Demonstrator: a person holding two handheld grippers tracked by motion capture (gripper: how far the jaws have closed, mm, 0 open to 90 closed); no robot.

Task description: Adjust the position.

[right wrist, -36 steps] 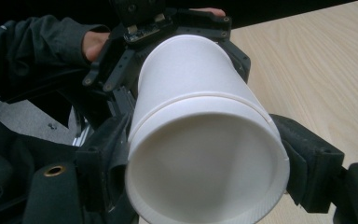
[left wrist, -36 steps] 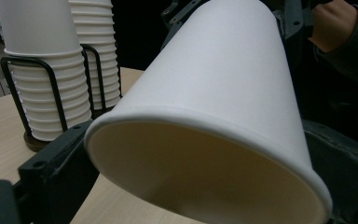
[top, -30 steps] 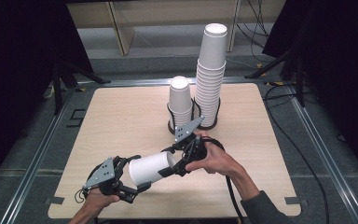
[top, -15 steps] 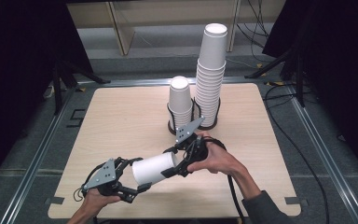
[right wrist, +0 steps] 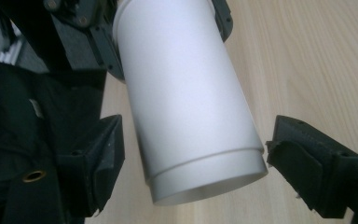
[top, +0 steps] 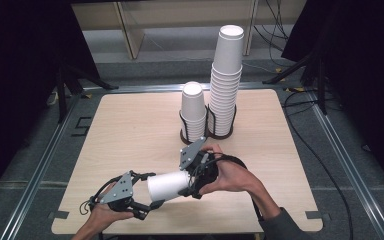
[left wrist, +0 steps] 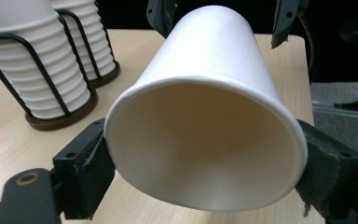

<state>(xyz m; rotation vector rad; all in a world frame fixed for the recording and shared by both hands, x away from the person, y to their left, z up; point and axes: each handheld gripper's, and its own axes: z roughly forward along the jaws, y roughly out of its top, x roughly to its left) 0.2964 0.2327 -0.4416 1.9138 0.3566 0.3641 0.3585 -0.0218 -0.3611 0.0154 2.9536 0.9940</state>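
My left tongs (left wrist: 205, 154) have just closed on the cup (top: 169, 186) rim; my right tongs (right wrist: 193, 154) straddle its base, apparently slack. Cup lies level above the near counter (top: 130, 130). Handover step; next, withdraw right.

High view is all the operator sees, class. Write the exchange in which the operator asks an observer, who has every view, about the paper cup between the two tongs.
Operator: Are the left tongs really gripping the cup?
Observer: Yes. In the left gripper view the left tongs press the paper cup at its rim from both sides.
Operator: And the right tongs?
Observer: The right tongs stand open around the base end; the table shows between one pad and the cup wall.
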